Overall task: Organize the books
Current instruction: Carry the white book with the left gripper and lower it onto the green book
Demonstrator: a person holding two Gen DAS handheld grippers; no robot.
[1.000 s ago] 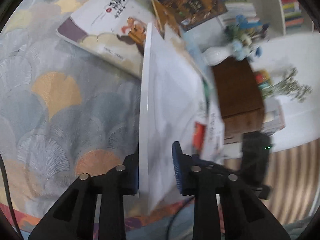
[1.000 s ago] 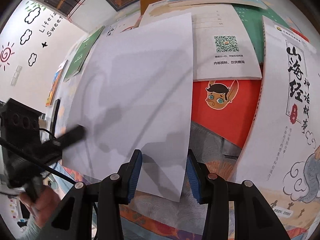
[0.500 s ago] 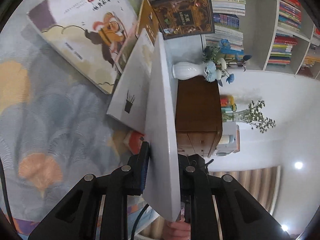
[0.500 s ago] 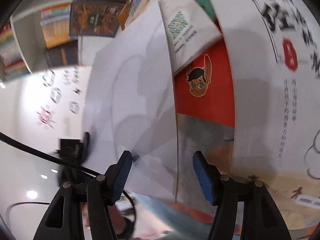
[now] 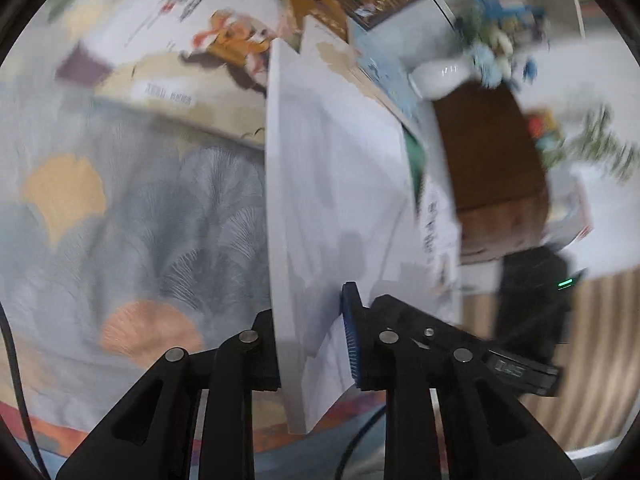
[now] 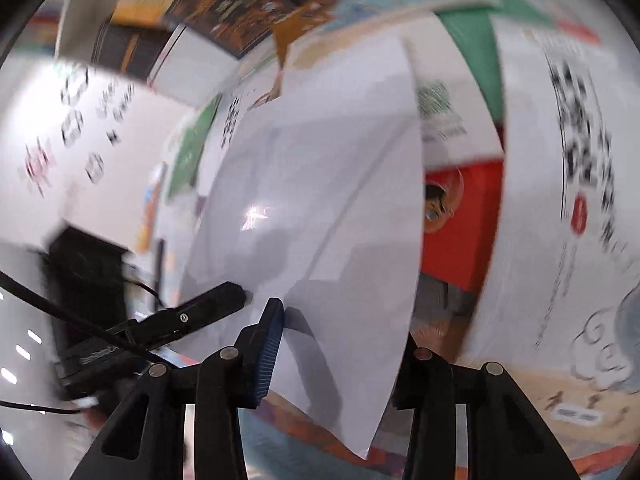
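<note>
- The left gripper [image 5: 310, 334] is opening its jaws slightly, the white book [image 5: 320, 200] standing on edge between them, raised above the patterned cloth [image 5: 120, 220].
- The right gripper [image 6: 340, 356] is closing around that book's loose cover.
- Other books [image 6: 560, 200] are lying scattered beside it, so sorting is barely beginning.

Blur and hidden parts

Motion blur smears both views; the book titles [image 6: 580, 128] cannot be read. The white book [image 5: 320, 200] hides the left gripper's [image 5: 312, 340] left pad and covers the red book [image 6: 464, 220] partly.
</note>
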